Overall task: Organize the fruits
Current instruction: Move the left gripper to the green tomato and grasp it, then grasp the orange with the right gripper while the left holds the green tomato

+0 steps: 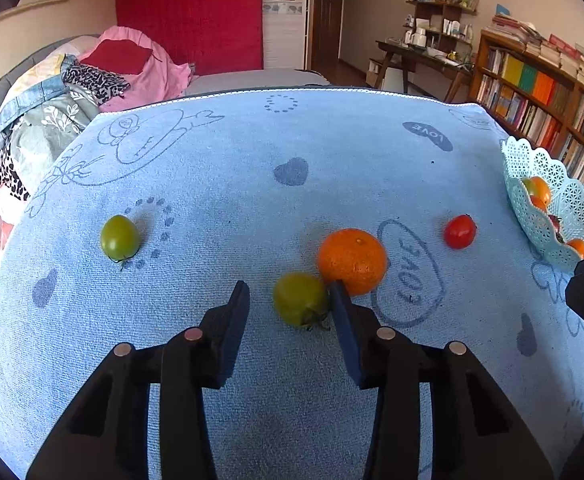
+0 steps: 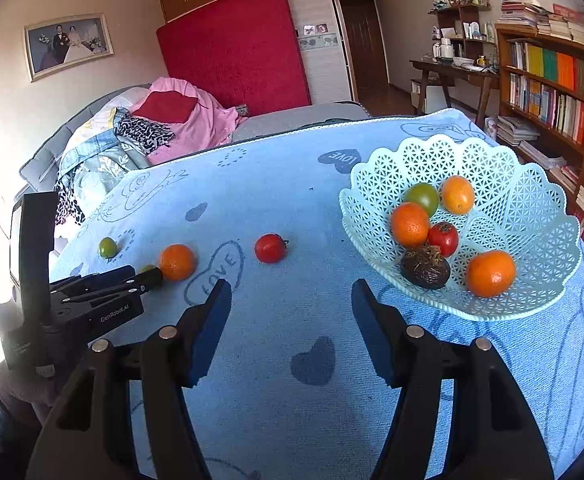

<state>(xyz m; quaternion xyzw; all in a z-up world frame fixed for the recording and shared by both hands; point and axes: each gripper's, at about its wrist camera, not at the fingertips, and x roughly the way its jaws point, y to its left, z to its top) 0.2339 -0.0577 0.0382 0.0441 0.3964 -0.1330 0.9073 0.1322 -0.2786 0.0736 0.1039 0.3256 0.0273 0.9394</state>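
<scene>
Left tool (image 1: 290, 292) is gaping wide around the green tomato (image 1: 300, 298) beside the orange (image 1: 352, 261), gripping nothing, lining up a pick. Right tool (image 2: 291, 292) is hanging open and empty by the basket (image 2: 532, 216) near the desk's right edge.

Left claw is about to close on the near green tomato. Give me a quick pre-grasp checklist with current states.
1. Left claw open: ok.
2. Near green tomato between its fingers: ok.
3. Tomato centred: not ok, it sits close to the right finger.
4. Orange apart from that finger: cannot tell, the tip overlaps it.
5. Basket has room: ok.
6. Right claw open, holding nothing: ok.
</scene>
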